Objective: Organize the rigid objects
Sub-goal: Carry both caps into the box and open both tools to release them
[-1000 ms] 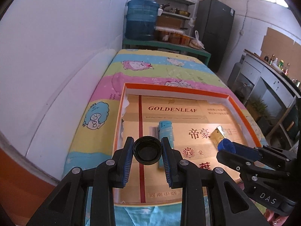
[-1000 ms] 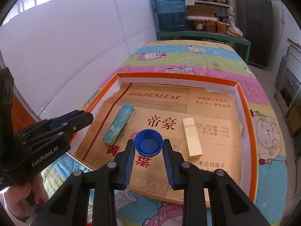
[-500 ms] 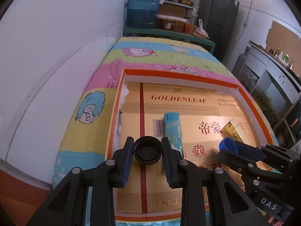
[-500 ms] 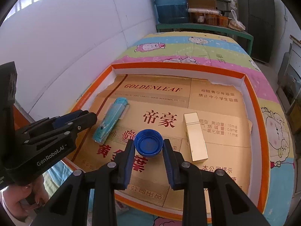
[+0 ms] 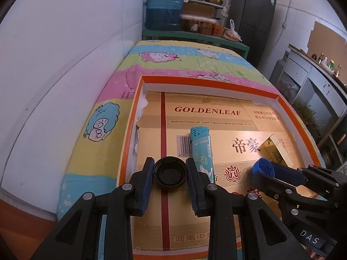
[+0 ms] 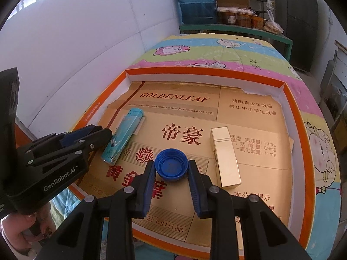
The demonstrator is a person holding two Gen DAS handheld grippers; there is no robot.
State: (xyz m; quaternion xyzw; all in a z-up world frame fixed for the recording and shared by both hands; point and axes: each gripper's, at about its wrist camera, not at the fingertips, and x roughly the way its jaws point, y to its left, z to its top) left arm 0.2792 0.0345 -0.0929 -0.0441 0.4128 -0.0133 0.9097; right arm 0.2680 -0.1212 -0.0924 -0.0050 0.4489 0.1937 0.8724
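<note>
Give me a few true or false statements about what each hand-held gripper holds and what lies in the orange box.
1. The left hand-held gripper grips a black cap. True.
2. The right hand-held gripper grips a gold box. False: it grips a blue cap; the gold box lies on the cardboard.
3. The lighter lies inside the orange box. True.
4. The caps face opening down. False: both openings face up.
</note>
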